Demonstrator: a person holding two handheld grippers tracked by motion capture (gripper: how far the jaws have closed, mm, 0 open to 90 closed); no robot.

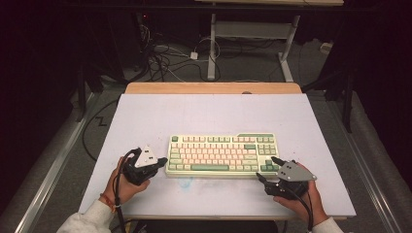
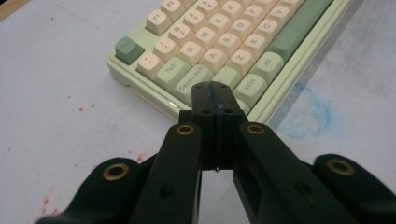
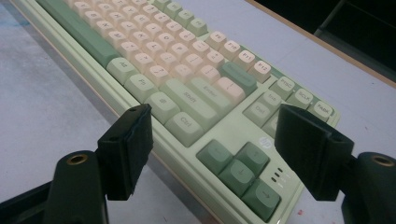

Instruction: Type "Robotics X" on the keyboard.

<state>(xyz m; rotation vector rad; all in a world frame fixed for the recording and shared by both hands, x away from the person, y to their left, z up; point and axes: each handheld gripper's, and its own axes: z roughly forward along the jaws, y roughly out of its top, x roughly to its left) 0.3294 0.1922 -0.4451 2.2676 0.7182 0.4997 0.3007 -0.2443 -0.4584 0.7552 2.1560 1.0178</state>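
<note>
A pale green keyboard (image 1: 222, 155) with cream and green keys lies on the white board in the high view. My left gripper (image 1: 163, 160) is at its left end, near the front corner. In the left gripper view that gripper (image 2: 215, 91) has its two black pads pressed together with nothing between them, over the front left corner of the keyboard (image 2: 224, 46). My right gripper (image 1: 268, 168) is at the keyboard's front right corner. In the right gripper view it (image 3: 224, 140) stands open, its pads on either side of the arrow keys (image 3: 243, 172) and above them.
The white board (image 1: 214, 116) covers a wooden table and carries red specks and a blue smudge (image 2: 310, 114) in front of the keyboard. A second desk's legs and loose cables (image 1: 170, 53) lie on the floor beyond the table's far edge.
</note>
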